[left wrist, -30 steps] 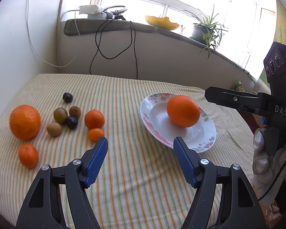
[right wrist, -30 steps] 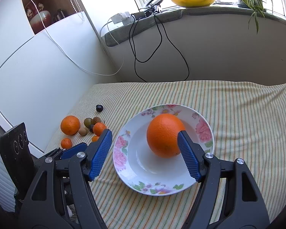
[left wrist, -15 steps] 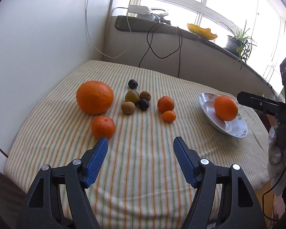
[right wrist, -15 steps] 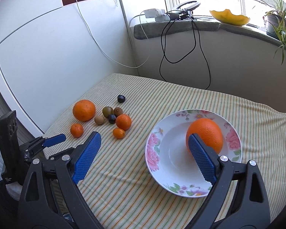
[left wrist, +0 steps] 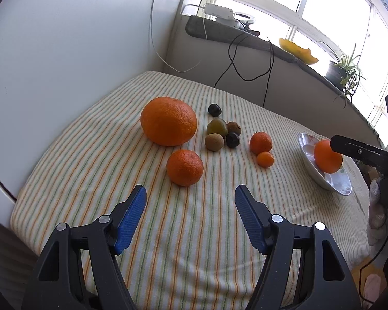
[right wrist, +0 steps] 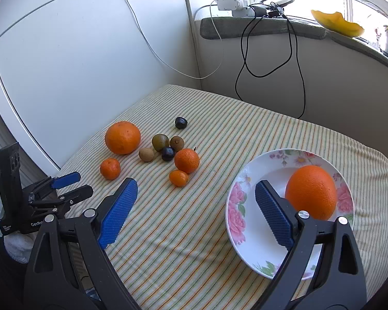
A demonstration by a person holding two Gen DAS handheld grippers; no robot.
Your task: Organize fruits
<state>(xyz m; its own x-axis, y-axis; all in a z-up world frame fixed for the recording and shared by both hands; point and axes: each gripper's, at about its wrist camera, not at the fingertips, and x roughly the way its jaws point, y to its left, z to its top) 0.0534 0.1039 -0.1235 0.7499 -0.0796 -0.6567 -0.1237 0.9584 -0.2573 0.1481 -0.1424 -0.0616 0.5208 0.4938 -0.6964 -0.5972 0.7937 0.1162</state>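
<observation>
The left gripper (left wrist: pixel 190 211) hangs over the near part of the table (left wrist: pixel 168 232), its jaws spread wide with nothing between them. Just beyond their tips, roughly centred on the gap but not inside it, lies a mandarin (left wrist: pixel 185 167). Farther on sits a large orange (left wrist: pixel 168 121), and to its right a tight cluster: a tan kiwi (left wrist: pixel 214 142), a dark plum (left wrist: pixel 232 139), a green fruit (left wrist: pixel 216 126) and a brown fruit (left wrist: pixel 234 128), with a second dark plum (left wrist: pixel 214 109) apart behind them. Right of the cluster a medium mandarin (left wrist: pixel 260 142) touches a small one (left wrist: pixel 265 159).

The right gripper (right wrist: pixel 196 196) is likewise spread and holding nothing. Its right jaw reaches over the rim of a floral plate (right wrist: pixel 236 214), and the orange on the plate (right wrist: pixel 311 192) lies just outside that jaw, to the right, not in the gap. The loose fruit lies well ahead and to the left of these jaws. At the far edge, cables (right wrist: pixel 271 51) hang from the windowsill (right wrist: pixel 258 28).
</observation>
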